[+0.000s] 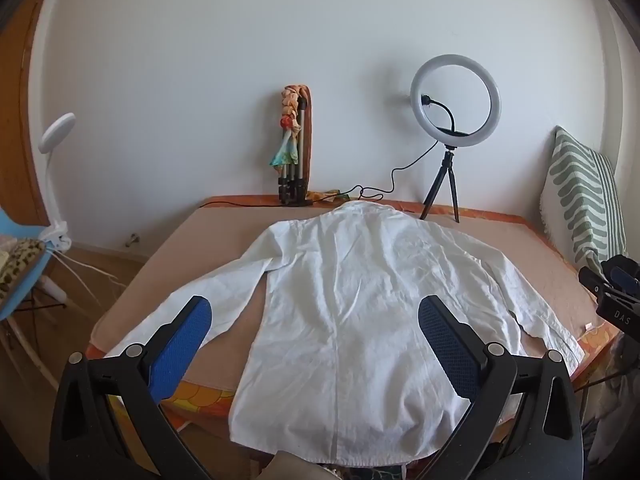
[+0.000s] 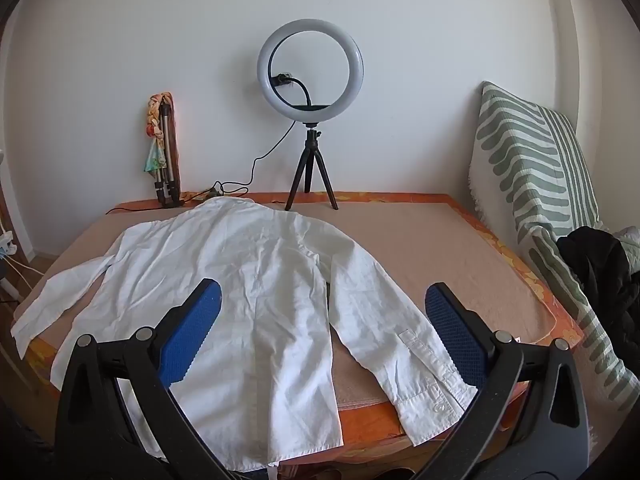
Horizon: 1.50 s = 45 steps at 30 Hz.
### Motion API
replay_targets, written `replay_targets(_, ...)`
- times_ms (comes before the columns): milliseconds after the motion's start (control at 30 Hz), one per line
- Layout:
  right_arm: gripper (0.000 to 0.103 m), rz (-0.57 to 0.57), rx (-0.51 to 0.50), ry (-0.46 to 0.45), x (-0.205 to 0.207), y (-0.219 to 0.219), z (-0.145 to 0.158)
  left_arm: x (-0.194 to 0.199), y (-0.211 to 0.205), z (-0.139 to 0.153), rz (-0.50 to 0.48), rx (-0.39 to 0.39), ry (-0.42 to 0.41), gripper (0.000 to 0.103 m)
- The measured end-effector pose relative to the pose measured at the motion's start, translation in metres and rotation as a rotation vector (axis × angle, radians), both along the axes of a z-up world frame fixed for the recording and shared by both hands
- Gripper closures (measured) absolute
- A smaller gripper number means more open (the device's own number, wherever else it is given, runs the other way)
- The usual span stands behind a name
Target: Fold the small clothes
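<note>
A white long-sleeved shirt (image 1: 348,304) lies flat, back side up, on the table (image 1: 224,232), collar far, hem hanging over the near edge. Both sleeves are spread out to the sides. My left gripper (image 1: 316,320) is open and empty, held above the shirt's lower body. In the right wrist view the same shirt (image 2: 240,280) fills the middle, its right sleeve cuff (image 2: 432,396) at the near edge. My right gripper (image 2: 324,312) is open and empty above the lower right of the shirt. The right gripper also shows in the left wrist view (image 1: 612,288) at the far right edge.
A ring light on a tripod (image 2: 310,92) and a folded tripod with a scarf (image 2: 162,148) stand at the table's far edge, with a cable. A striped cushion (image 2: 532,168) and dark clothes (image 2: 600,276) are at the right. A blue chair (image 1: 20,264) and lamp are left.
</note>
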State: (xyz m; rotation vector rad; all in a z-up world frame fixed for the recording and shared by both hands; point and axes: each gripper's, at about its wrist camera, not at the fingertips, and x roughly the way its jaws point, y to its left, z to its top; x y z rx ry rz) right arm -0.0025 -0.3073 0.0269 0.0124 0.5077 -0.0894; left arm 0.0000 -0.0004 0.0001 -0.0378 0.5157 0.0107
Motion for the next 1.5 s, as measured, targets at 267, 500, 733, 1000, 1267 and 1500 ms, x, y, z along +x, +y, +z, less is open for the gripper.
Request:
replay_targets(267, 0.0, -0.001, -0.002, 0.002, 0.0, 0.0, 0.0, -0.001, 0.0, -0.001, 0.009, -0.018, -0.006, 0.0)
replay_targets(500, 0.0, -0.001, -0.007, 0.001, 0.0, 0.0, 0.0, -0.001, 0.0, -0.001, 0.006, -0.017, -0.008, 0.0)
replay_targets(733, 0.0, -0.002, -0.009, -0.001, 0.0, 0.0, 0.0, 0.001, 0.004, 0.002, 0.004, -0.016, -0.007, 0.0)
replay_targets(1000, 0.0, -0.001, -0.009, -0.001, 0.0, 0.0, 0.0, 0.003, 0.002, 0.009, 0.0, -0.014, -0.009, 0.0)
replay_targets(1267, 0.0, -0.002, -0.01, -0.003, 0.0, -0.001, 0.001, 0.003, 0.001, 0.011, -0.003, -0.011, -0.01, 0.0)
replay_targets(1500, 0.0, -0.003, -0.01, -0.004, 0.0, -0.001, 0.0, 0.005, 0.001, 0.012, -0.004, -0.008, -0.016, 0.0)
